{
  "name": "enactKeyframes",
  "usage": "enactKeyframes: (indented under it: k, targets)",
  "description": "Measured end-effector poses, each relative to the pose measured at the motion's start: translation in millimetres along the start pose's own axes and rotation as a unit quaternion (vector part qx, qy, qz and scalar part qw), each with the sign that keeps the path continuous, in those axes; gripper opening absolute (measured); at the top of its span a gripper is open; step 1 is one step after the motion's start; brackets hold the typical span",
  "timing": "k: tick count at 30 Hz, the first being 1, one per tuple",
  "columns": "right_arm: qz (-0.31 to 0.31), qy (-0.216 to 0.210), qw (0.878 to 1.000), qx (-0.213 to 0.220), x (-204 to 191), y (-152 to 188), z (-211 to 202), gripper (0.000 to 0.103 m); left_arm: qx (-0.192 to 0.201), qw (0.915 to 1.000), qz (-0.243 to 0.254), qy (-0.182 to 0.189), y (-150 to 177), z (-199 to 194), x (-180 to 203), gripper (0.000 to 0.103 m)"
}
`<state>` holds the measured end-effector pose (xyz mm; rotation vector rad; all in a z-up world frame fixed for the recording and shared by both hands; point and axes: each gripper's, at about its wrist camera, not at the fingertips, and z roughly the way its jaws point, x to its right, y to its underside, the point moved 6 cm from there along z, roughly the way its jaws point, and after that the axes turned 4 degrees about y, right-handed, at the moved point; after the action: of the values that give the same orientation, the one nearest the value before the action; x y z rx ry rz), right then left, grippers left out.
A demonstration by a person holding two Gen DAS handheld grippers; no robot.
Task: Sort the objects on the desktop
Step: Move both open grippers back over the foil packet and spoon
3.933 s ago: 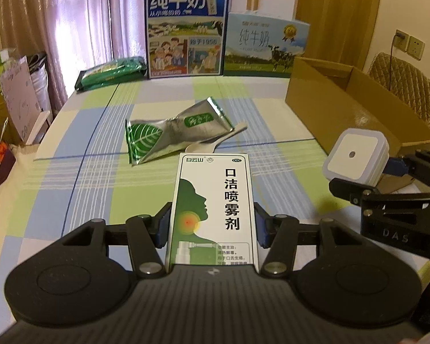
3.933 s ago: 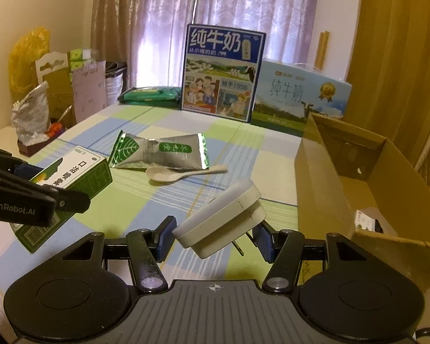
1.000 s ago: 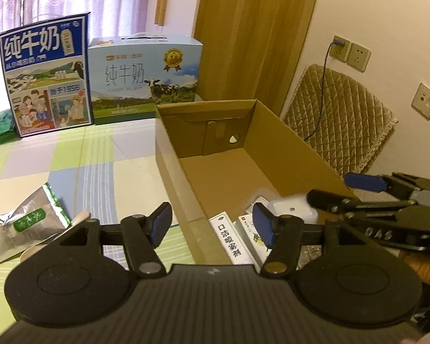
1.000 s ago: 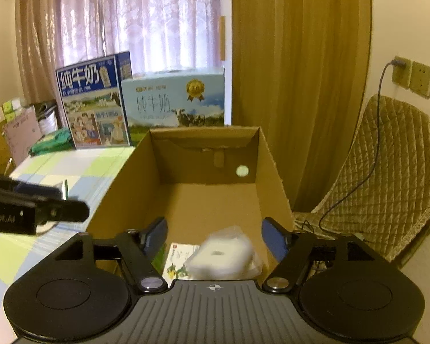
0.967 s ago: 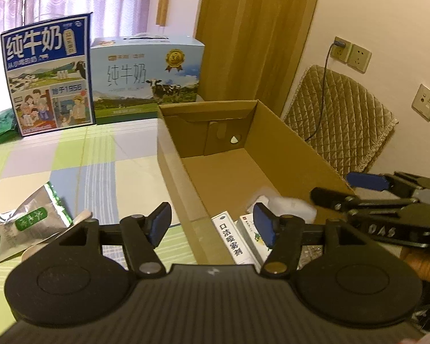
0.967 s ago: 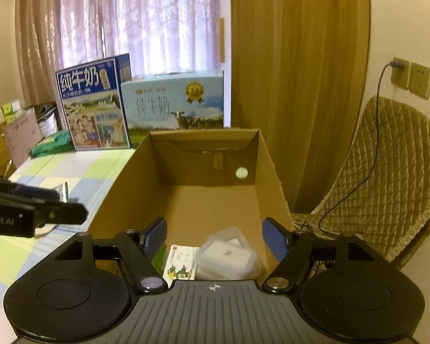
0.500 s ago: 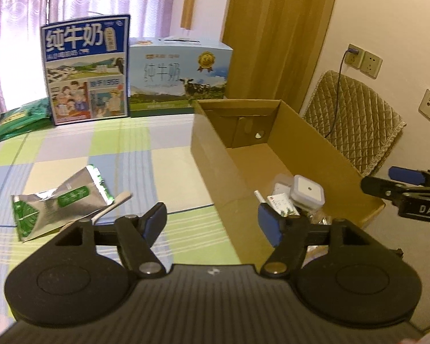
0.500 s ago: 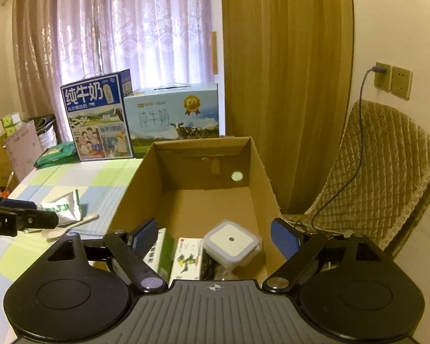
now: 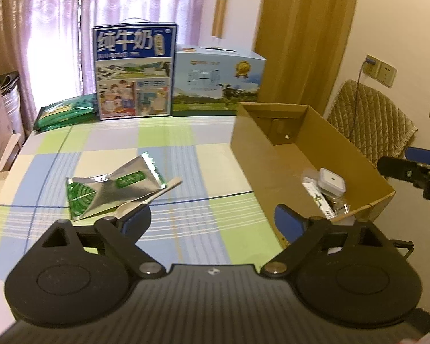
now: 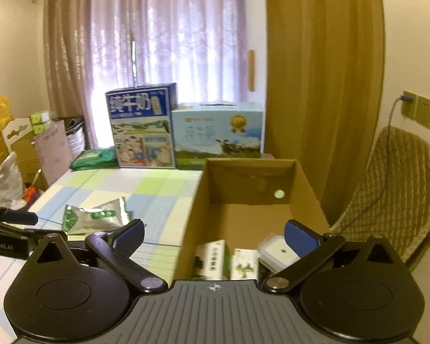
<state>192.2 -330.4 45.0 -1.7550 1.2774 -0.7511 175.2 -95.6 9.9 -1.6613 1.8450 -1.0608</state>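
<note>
Left gripper [image 9: 213, 220] fingers are now sitting spread and empty; 3.9 s ago they were pinching the spray box [image 10: 213, 258]. Right gripper [image 10: 214, 236] is likewise gaping with nothing between, having earlier held the white plug-in light [image 9: 331, 180]. Both items are now lying inside the cardboard box [image 9: 255, 149], at its near end. Foil pouch [image 9: 114, 189] and spoon [image 9: 149, 199] are still lying on the counter [image 9: 186, 149], touching each other.
</note>
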Motion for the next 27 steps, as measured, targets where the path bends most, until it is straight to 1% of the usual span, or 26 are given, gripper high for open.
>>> enactKeyframes:
  k: [2,8,17,23,27]
  targets:
    - [-0.003,-0.005,1.0,-0.001,-10,-2,0,0.101,0.002,1.0,0.0,-0.005,4,-6,-7,0.097]
    - [-0.02,-0.024,1.0,0.001,-39,-6,-2,0.101,0.0,0.9996,-0.005,-0.026,19,-21,-34,0.101]
    - [-0.031,-0.059,0.998,-0.002,-80,-8,2,0.101,-0.013,0.9978,-0.033,-0.056,45,-32,-87,0.101]
    - [-0.037,-0.076,0.996,-0.014,-104,-3,15,0.101,-0.021,0.9966,-0.038,-0.07,55,-30,-113,0.101]
    - [-0.047,-0.086,0.995,-0.028,-118,4,28,0.101,-0.032,0.9964,-0.032,-0.071,60,-22,-125,0.101]
